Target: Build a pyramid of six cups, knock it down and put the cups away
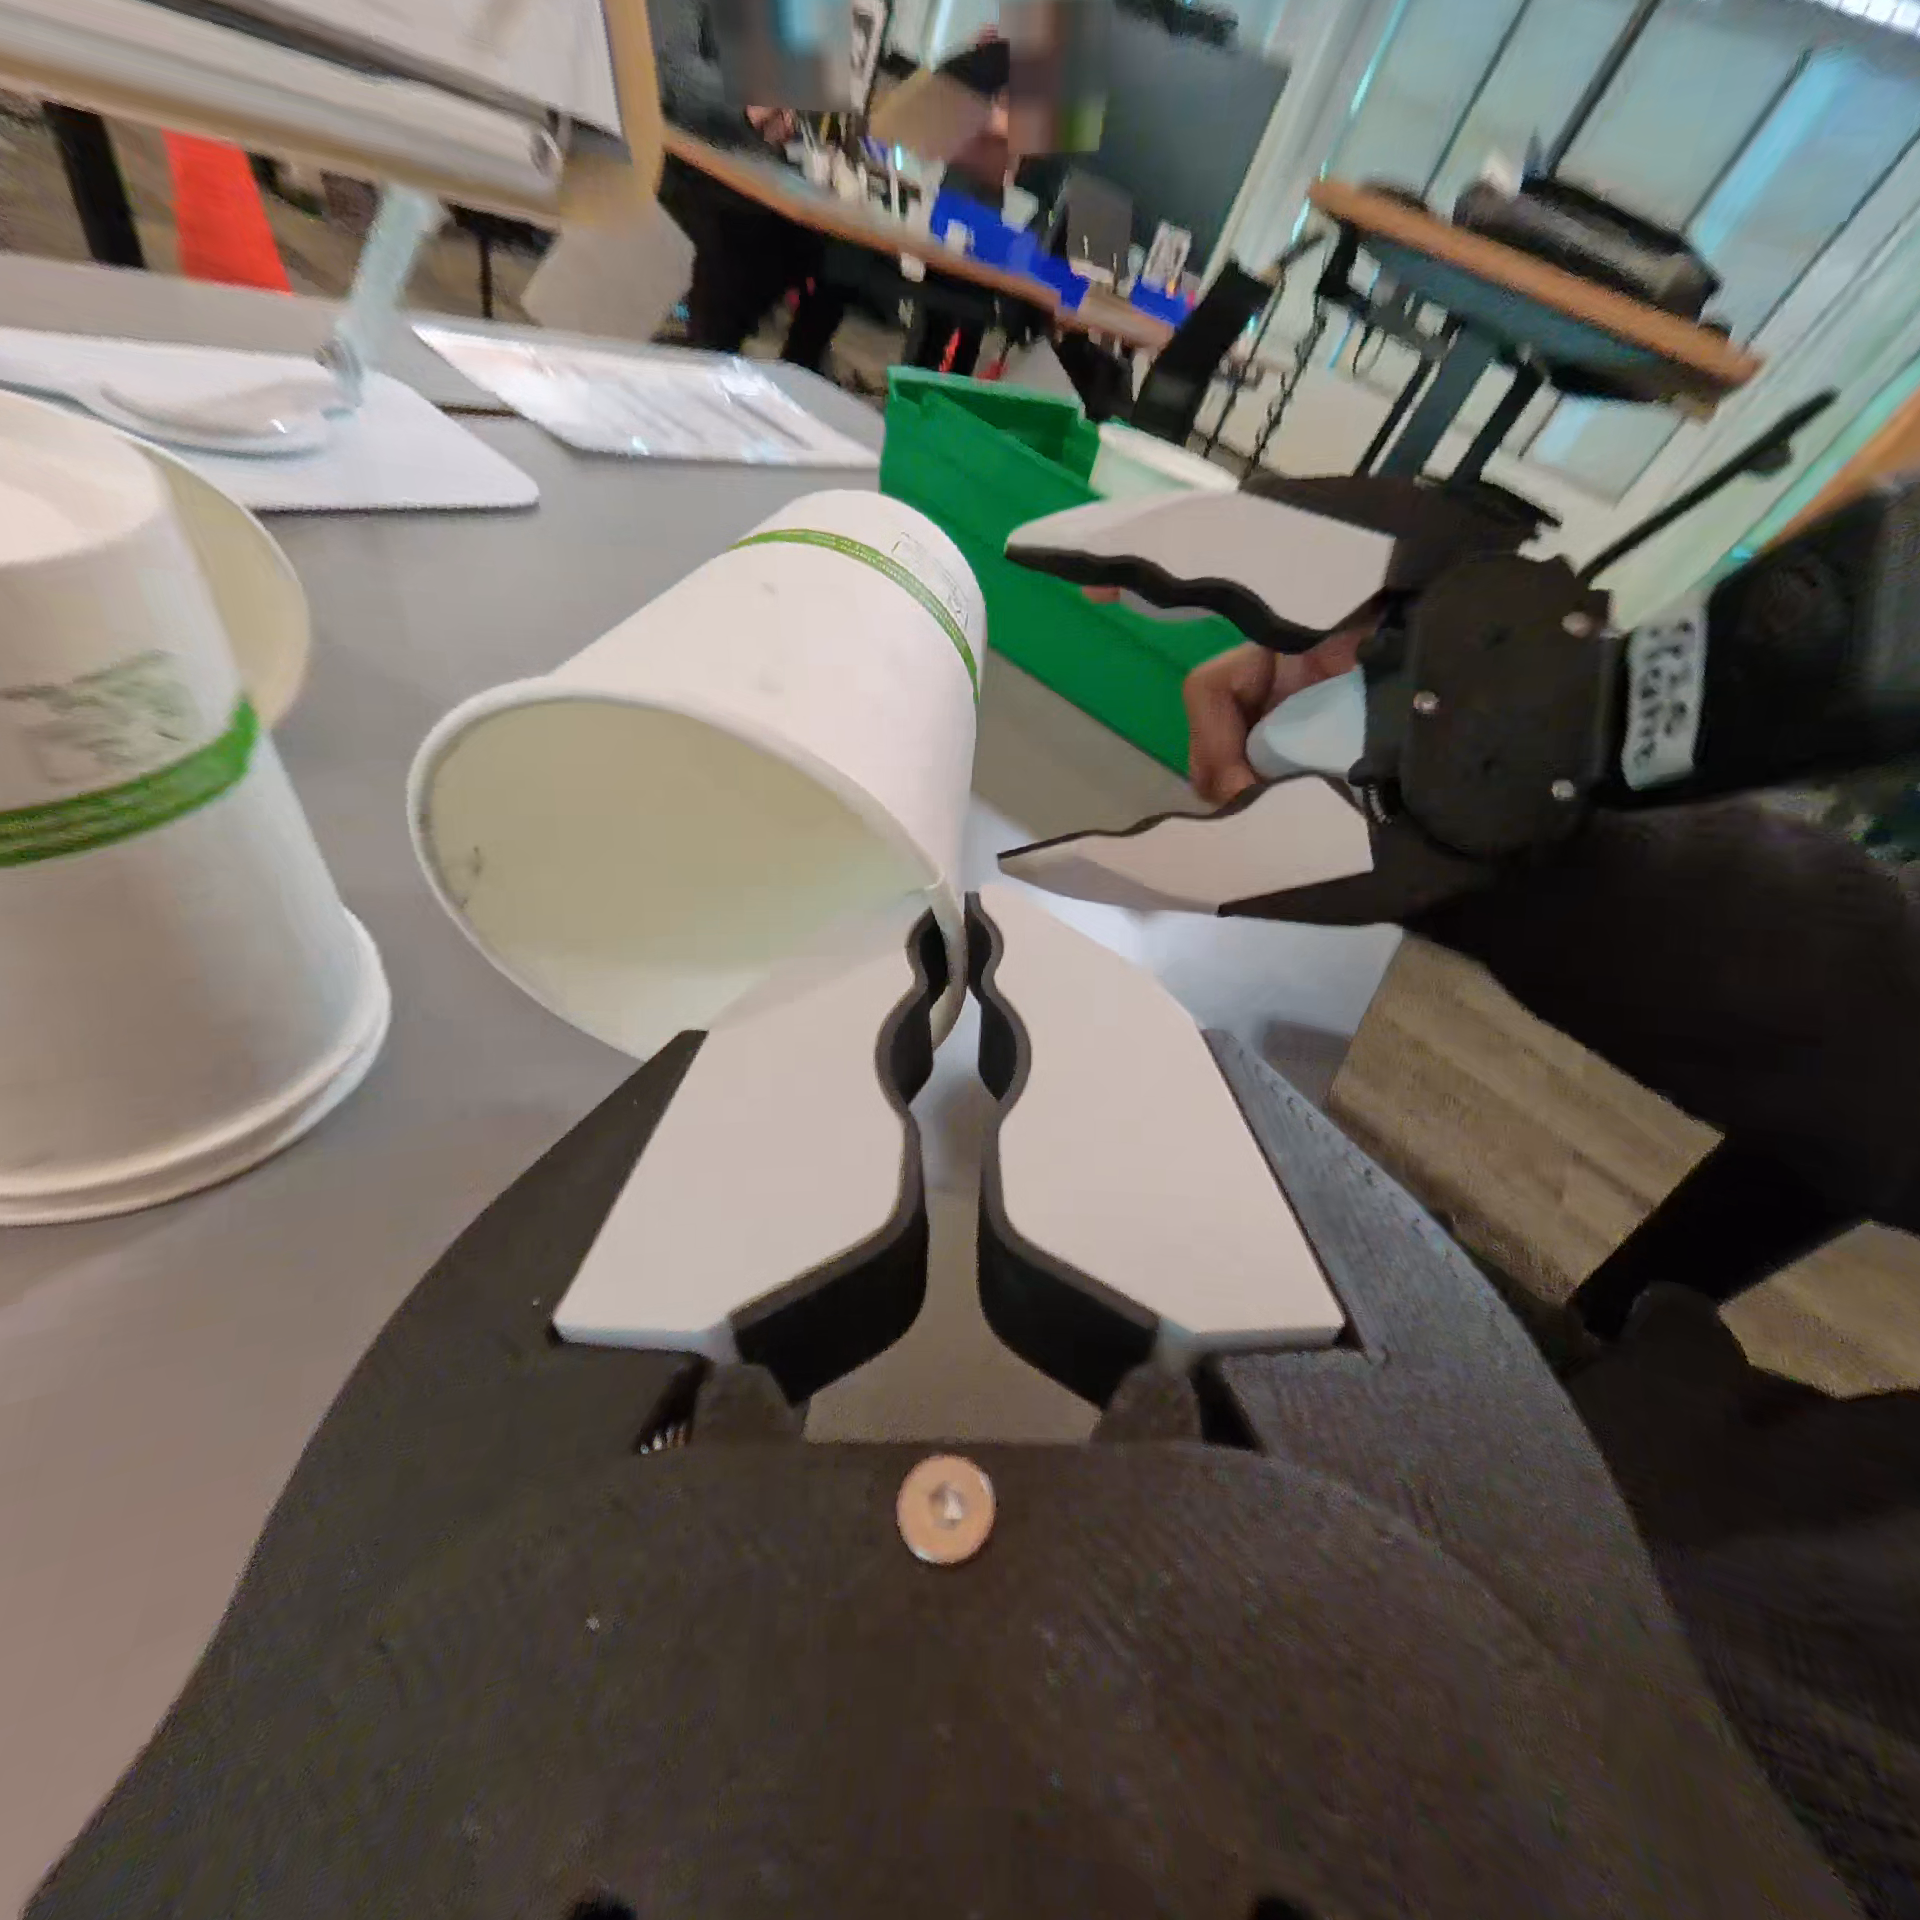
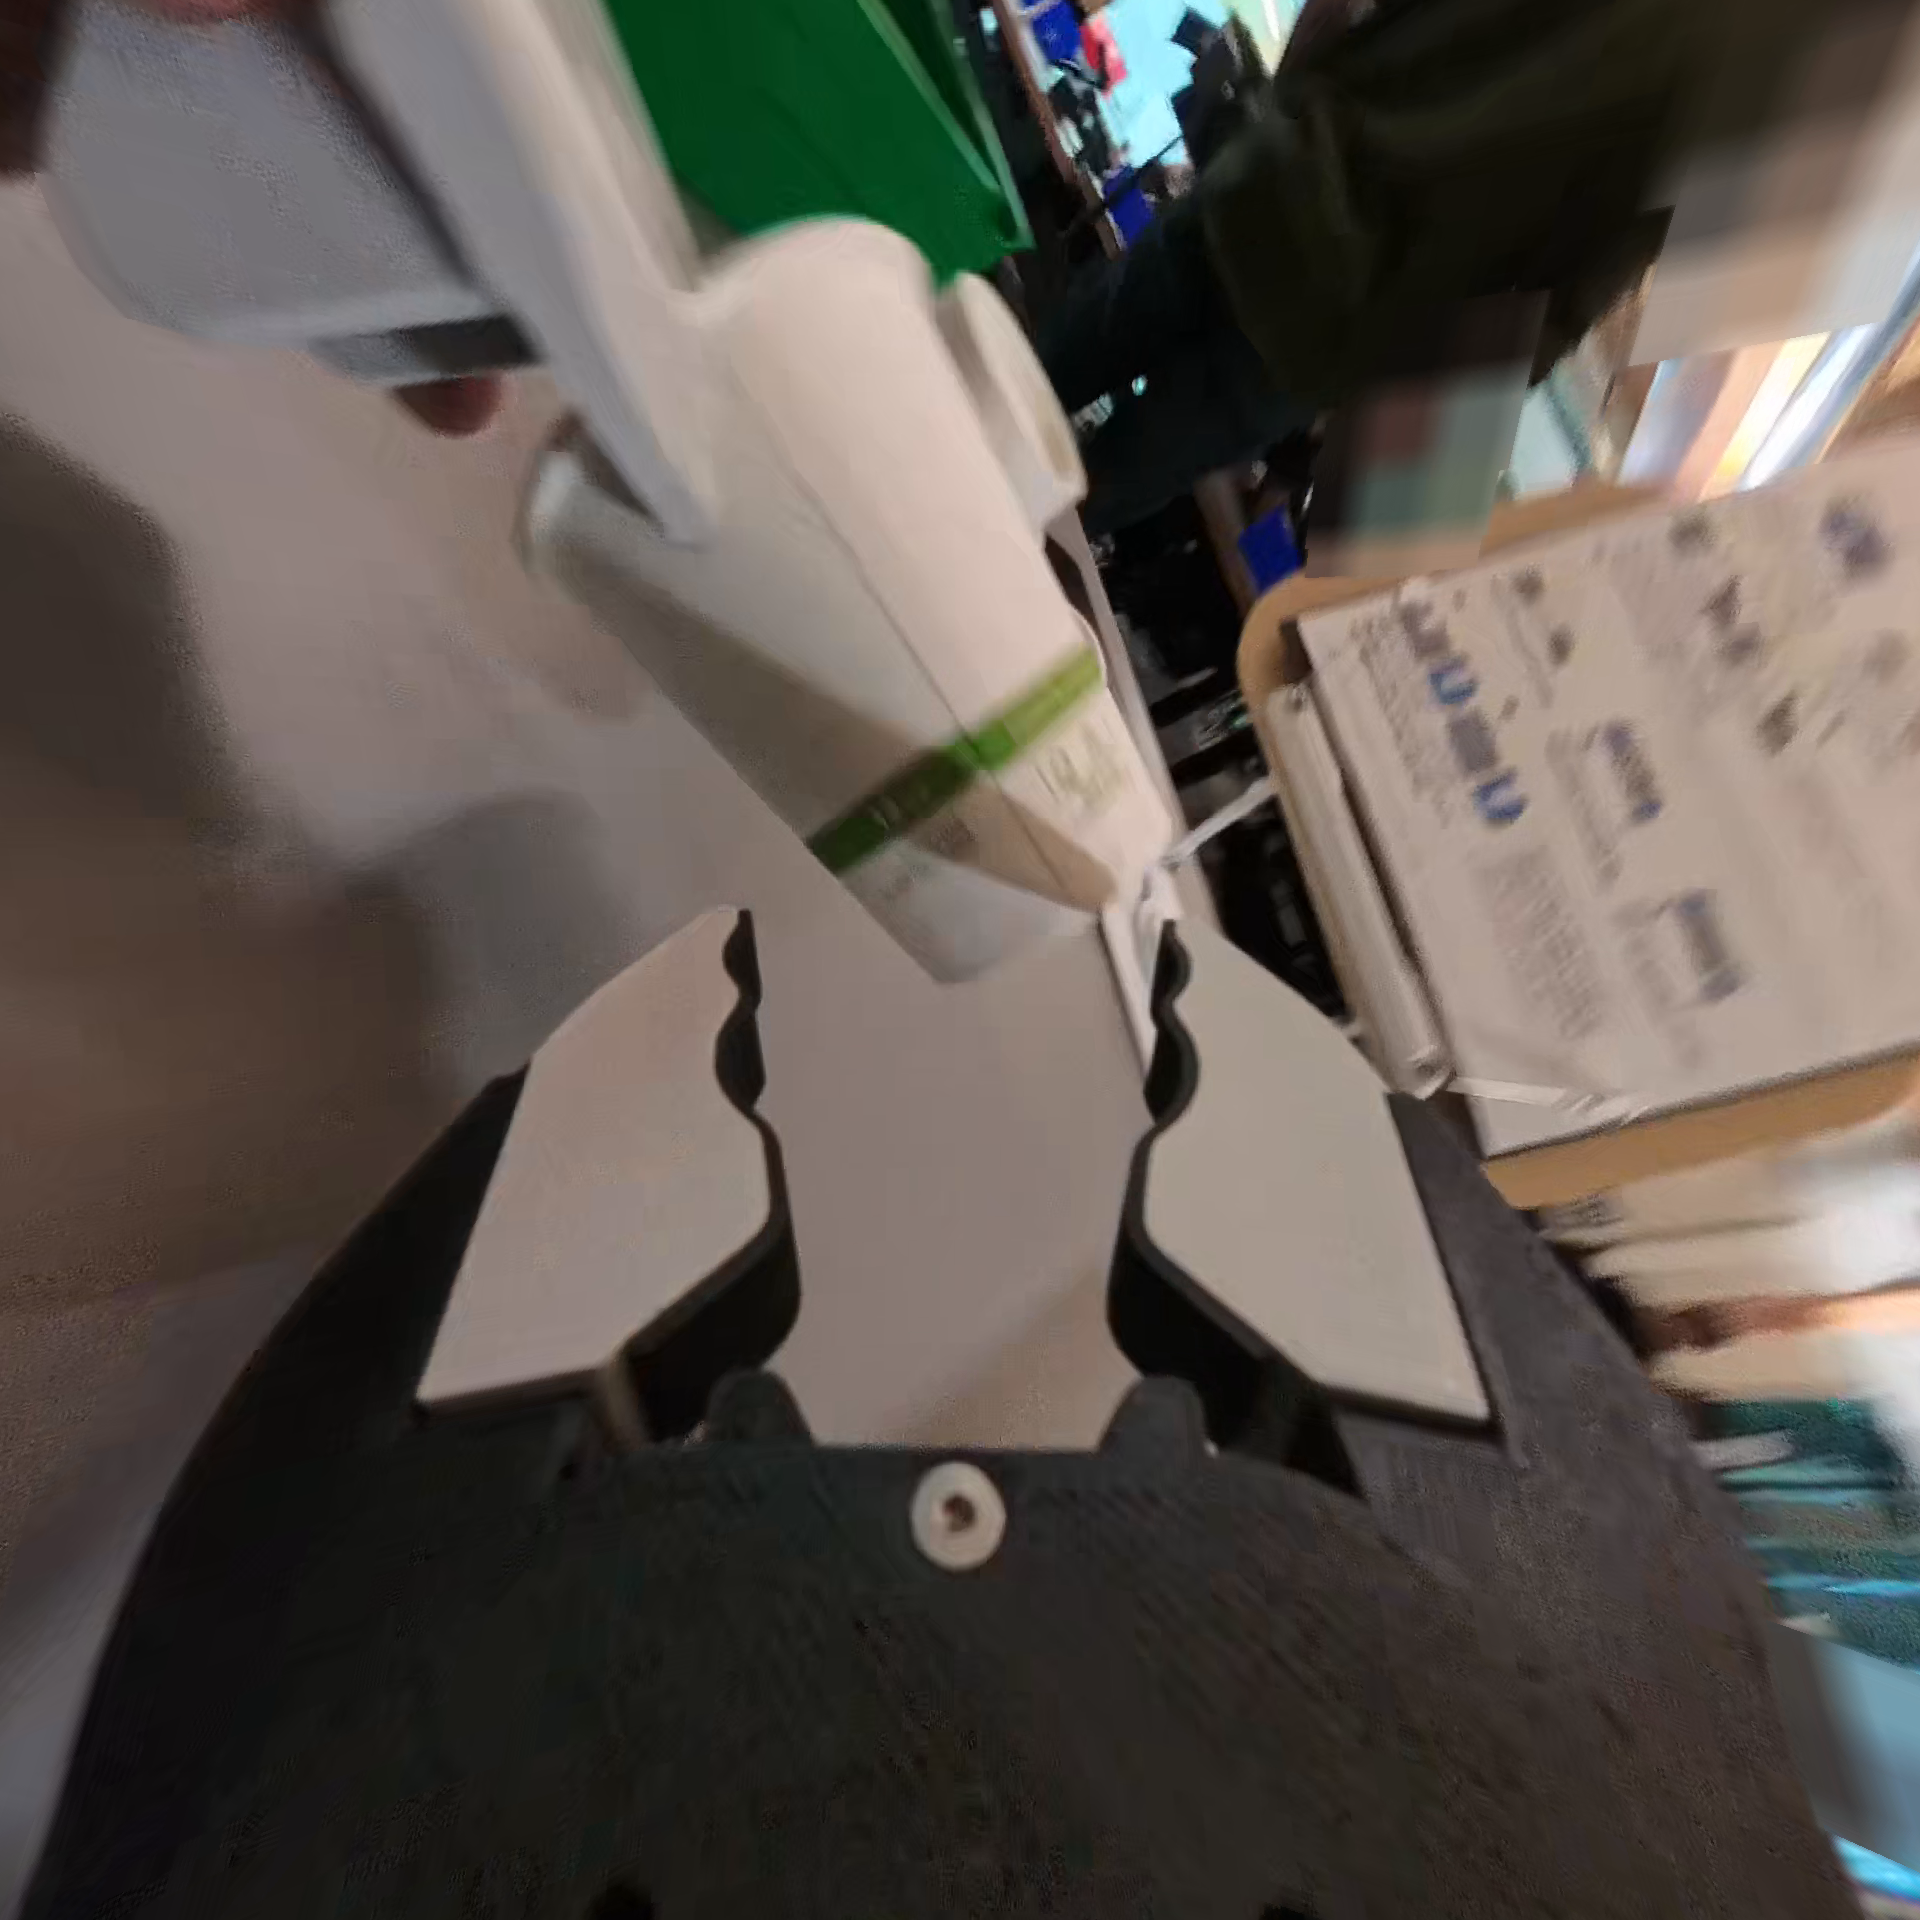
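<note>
In the left wrist view, the left gripper (image 1: 954, 935) is pinched on the near rim of a paper cup (image 1: 727, 748) that is tipped on its side above the table (image 1: 499, 623), its mouth facing the camera. A stack of upside-down cups (image 1: 135, 831) stands on the table to its left. The right gripper (image 1: 1013, 707) is just right of the tipped cup with its fingers spread, and a bin (image 1: 997, 499) sits behind both.

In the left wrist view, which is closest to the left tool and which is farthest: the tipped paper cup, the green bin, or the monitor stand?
1. The tipped paper cup: its rim is pinched in the left tool.
2. The green bin: behind the cup, toward the right.
3. The monitor stand: far back on the left.
</note>
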{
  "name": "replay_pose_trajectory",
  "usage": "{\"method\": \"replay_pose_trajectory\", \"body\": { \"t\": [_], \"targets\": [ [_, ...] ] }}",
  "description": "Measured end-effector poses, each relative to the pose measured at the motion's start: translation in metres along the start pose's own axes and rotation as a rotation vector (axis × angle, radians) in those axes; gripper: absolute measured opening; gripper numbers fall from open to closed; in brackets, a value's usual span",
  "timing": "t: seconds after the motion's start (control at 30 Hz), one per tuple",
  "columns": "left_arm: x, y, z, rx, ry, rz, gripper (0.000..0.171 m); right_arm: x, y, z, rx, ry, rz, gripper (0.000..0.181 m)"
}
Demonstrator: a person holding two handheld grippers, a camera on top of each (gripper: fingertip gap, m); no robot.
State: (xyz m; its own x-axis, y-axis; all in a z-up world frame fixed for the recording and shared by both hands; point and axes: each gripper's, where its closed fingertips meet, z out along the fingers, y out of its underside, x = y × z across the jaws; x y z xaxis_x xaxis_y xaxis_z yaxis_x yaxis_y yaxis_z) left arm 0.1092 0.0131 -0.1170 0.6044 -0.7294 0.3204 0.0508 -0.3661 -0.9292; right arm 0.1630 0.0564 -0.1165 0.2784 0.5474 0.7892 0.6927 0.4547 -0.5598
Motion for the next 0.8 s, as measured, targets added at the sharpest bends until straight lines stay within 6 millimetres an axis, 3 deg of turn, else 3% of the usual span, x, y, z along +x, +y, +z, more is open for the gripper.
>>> {"method": "replay_pose_trajectory", "body": {
  "t": [0.1, 0.2, 0.27, 0.37, 0.5, 0.57, 0.63, 0.73, 0.8],
  "targets": [
    [0.009, 0.012, 0.006, -0.069, 0.017, 0.034, 0.004, -0.025, -0.009, 0.001, -0.02, -0.018, -0.279, 0.082],
    [0.017, 0.024, 0.01, -0.137, 0.036, 0.095, 0.004, -0.041, -0.013, 0.003, -0.027, -0.057, -0.319, 0.09],
    [0.023, 0.031, 0.012, -0.182, 0.054, 0.136, 0.004, -0.043, -0.014, 0.005, -0.032, -0.056, -0.331, 0.091],
    [0.034, 0.04, 0.015, -0.217, 0.087, 0.197, 0.004, -0.046, -0.013, 0.005, -0.043, -0.05, -0.39, 0.079],
    [0.037, 0.039, 0.017, -0.19, 0.082, 0.243, 0.004, -0.043, -0.013, 0.006, -0.047, -0.032, -0.399, 0.079],
    [0.03, 0.028, 0.016, -0.117, 0.022, 0.248, 0.012, -0.032, -0.01, 0.006, -0.059, 0.004, -0.36, 0.079],
    [0.023, 0.01, 0.011, -0.01, -0.044, 0.265, 0.036, -0.01, -0.005, 0.003, -0.06, 0.056, -0.265, 0.079],
    [0.017, -0.012, 0.001, 0.124, -0.099, 0.247, 0.044, 0.039, 0.007, -0.009, -0.027, 0.154, -0.006, 0.079],
    [0.016, -0.013, 0.0, 0.134, -0.075, 0.188, 0.045, 0.081, 0.017, -0.025, 0.03, 0.251, 0.185, 0.079]
  ]
}}
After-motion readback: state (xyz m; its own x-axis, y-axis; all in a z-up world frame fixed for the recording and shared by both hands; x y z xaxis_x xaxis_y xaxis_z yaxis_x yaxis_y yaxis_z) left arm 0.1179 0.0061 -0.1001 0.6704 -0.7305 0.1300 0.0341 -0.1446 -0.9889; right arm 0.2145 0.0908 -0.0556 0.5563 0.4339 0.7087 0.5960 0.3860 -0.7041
